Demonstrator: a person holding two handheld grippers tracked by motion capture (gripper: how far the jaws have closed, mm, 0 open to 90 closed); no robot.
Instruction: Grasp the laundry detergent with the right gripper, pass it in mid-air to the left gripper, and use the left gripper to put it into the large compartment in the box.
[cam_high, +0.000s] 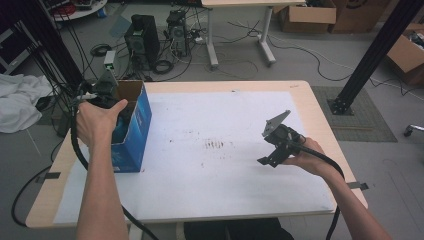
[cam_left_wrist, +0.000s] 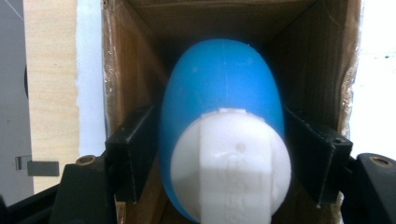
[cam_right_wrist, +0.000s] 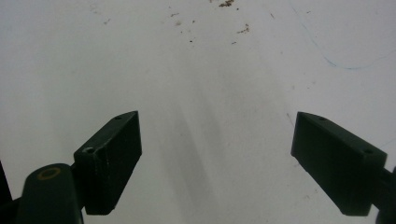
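Both tongs sit low in the high view: my left gripper (cam_high: 102, 95) at the left, sunk into the open blue box (cam_high: 132, 132); my right gripper (cam_high: 280, 142) at the right, idle. Left gripper view: jaws flank the blue bottle (cam_left_wrist: 224, 93) mid-frame, seemingly touching, white cap (cam_left_wrist: 231, 158) nearest; I judge I'm grasping it, next lifting straight out. Right gripper view: jaws spread over bare white mat (cam_right_wrist: 196, 70).

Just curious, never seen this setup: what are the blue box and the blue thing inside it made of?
Box: cardboard, judging by the raw brown walls inside and glossy blue print outside. Bottle: probably smooth plastic, blue with a faint mould seam; its white cap looks plastic too.
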